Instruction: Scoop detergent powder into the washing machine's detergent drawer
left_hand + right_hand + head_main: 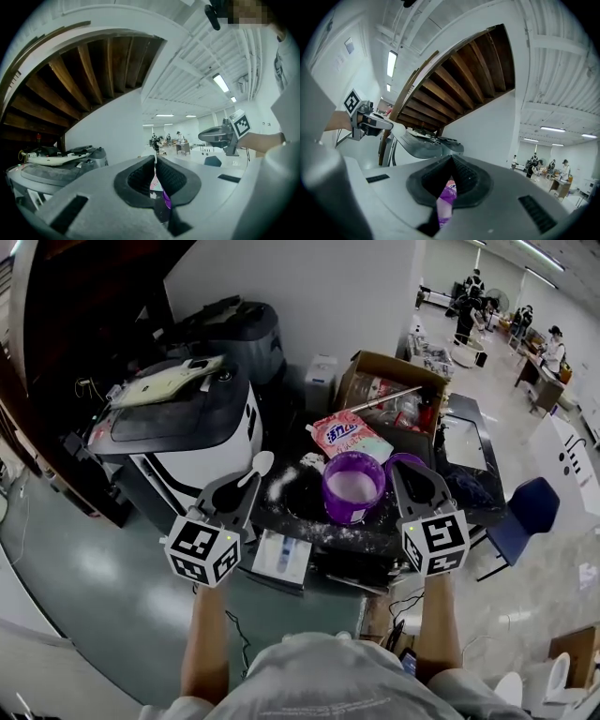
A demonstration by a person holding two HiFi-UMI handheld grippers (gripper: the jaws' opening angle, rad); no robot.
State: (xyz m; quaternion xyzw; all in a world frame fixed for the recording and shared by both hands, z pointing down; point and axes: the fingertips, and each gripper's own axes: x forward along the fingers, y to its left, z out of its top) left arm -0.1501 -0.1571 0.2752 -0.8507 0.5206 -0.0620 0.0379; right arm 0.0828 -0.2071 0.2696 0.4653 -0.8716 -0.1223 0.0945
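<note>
The left hand-held gripper's (pixel 242 487) jaws stand pressed together in its own view, with only a thin slit between the pads. Pink and purple show through the slit. The handle of a white spoon (pixel 258 467) meets those tips in the head view and seems to be pinched there, though the grip itself is too small to confirm. The spoon's bowl points up and away over the worktop (pixel 309 502).

The right hand-held gripper (pixel 405 468) has its jaws closed tip to tip, with nothing seen clamped. Only purple shows through the gap lower down. It covers part of a second purple rim behind it, and what that rim belongs to cannot be made out.

The detergent powder (pixel 354 484) lies white inside an open purple cup (pixel 349 512), which stands between the two grippers. More powder (pixel 281 482) is spilled on the dark worktop just left of the cup.

A white washing machine (pixel 178 451) with a dark lid stands to the left. No detergent drawer can be made out on it.

Behind the cup is an open cardboard box (pixel 375 364) crammed with items too cluttered to name. A blue chair (pixel 525 510) sits to the right on a grey-green floor (pixel 112 587). The gripper views show the brown timber underside of a stair (pixel 79 79) and strip lights on a white ceiling. Distant people stand at desks.

A pink detergent bag (pixel 342 435) lies beyond the cup. Its printed characters are too small to read.
</note>
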